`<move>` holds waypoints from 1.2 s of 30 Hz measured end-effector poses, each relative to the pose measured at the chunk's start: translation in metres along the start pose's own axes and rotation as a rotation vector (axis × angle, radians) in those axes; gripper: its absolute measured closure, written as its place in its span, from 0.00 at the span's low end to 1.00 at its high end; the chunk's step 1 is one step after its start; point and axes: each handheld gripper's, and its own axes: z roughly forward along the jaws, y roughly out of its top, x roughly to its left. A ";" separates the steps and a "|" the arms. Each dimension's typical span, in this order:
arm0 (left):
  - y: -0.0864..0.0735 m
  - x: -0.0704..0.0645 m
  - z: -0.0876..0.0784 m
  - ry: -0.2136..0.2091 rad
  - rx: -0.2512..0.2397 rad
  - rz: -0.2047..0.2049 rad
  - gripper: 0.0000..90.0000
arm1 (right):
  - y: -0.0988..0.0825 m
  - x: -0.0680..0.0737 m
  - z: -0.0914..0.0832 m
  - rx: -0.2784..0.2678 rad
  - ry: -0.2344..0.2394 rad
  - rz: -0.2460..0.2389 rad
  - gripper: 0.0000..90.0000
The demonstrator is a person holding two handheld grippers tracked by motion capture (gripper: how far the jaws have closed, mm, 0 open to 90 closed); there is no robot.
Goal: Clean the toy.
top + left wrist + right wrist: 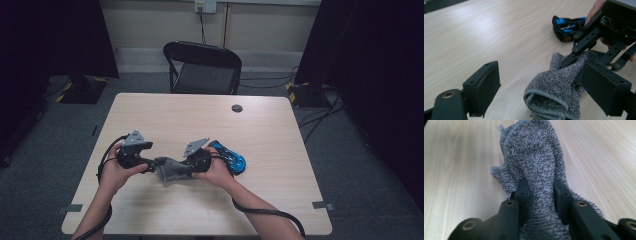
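Grey sock (536,170) sits pinched in your right tongs (540,192); left tongs (544,85) gape around its cuff, not gripping. Blue sock (231,156) waits behind right tongs on desk (200,115). Pairing barely started.

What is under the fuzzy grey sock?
The grey sock lies on the wooden table, so bare tabletop shows all around it. The patch right beneath it is covered. Its open end looks dark inside, so I cannot tell whether anything is in there.
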 end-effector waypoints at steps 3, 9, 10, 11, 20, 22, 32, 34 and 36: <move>-0.004 0.001 0.004 -0.008 0.012 -0.008 0.17 | -0.002 -0.001 0.001 -0.008 -0.001 0.015 0.59; -0.003 -0.003 0.007 -0.019 0.012 0.002 0.17 | -0.001 -0.001 -0.019 -0.036 -0.007 0.001 0.37; -0.001 -0.004 0.007 -0.021 0.011 0.007 0.17 | -0.001 -0.001 -0.025 -0.047 -0.014 -0.001 0.36; 0.000 -0.005 0.008 -0.021 0.009 0.011 0.17 | -0.001 -0.002 -0.032 -0.057 -0.022 0.000 0.34; 0.003 -0.013 0.017 -0.037 0.023 0.020 0.17 | -0.023 -0.042 -0.089 -0.039 -0.236 0.147 0.23; 0.003 -0.013 0.019 -0.039 0.026 0.019 0.17 | -0.032 -0.048 -0.090 -0.003 -0.258 0.165 0.22; 0.001 -0.011 0.021 -0.035 0.032 0.023 0.17 | -0.049 -0.067 -0.072 0.053 -0.310 0.208 0.21; 0.001 -0.011 0.021 -0.033 0.035 0.028 0.17 | -0.049 -0.070 -0.070 0.064 -0.311 0.203 0.20; 0.001 -0.011 0.021 -0.035 0.030 0.026 0.17 | -0.049 -0.072 -0.067 0.071 -0.307 0.200 0.21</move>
